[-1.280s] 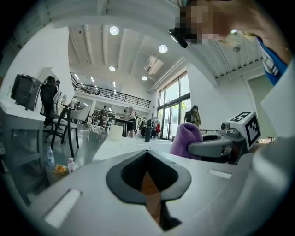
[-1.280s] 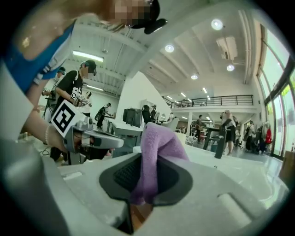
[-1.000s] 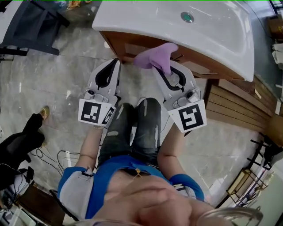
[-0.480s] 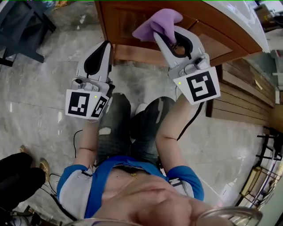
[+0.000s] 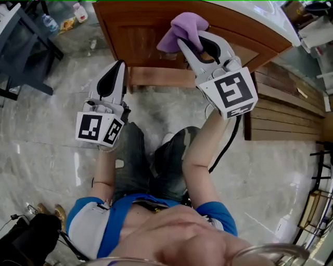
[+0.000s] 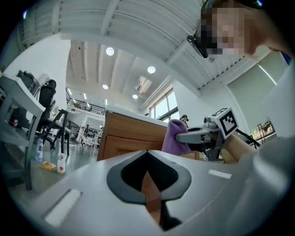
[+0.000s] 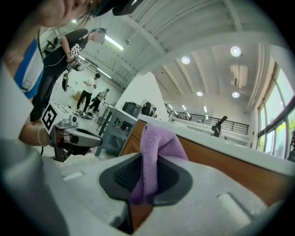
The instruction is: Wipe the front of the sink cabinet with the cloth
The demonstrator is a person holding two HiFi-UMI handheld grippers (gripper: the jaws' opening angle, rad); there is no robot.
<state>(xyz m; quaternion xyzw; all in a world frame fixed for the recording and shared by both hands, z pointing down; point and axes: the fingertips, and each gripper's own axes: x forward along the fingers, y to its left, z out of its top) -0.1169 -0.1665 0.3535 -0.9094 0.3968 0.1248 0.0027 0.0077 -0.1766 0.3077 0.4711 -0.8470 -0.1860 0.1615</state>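
Up in the top centre of the head view, the right gripper (image 5: 188, 40) has its jaws clamped on the purple cloth (image 5: 182, 27), and the bunched end of that cloth pokes out past the jaw tips, right up against the wooden front of the sink cabinet (image 5: 140, 36). Whether it actually touches the panel is hard to call from above. In the right gripper view the cloth (image 7: 154, 152) stands pinched between the dark pads in mid-frame, with the cabinet's brown face (image 7: 221, 161) running off to the right behind it. The left gripper (image 5: 118, 66) hangs lower, left of centre, jaws together on nothing and pointing at the cabinet's lower edge; its own view shows the closed tips (image 6: 148, 184) below the cabinet (image 6: 129, 133). The white sink (image 5: 260, 13) sits along the upper right, and marbled floor (image 5: 52, 130) lies beneath.
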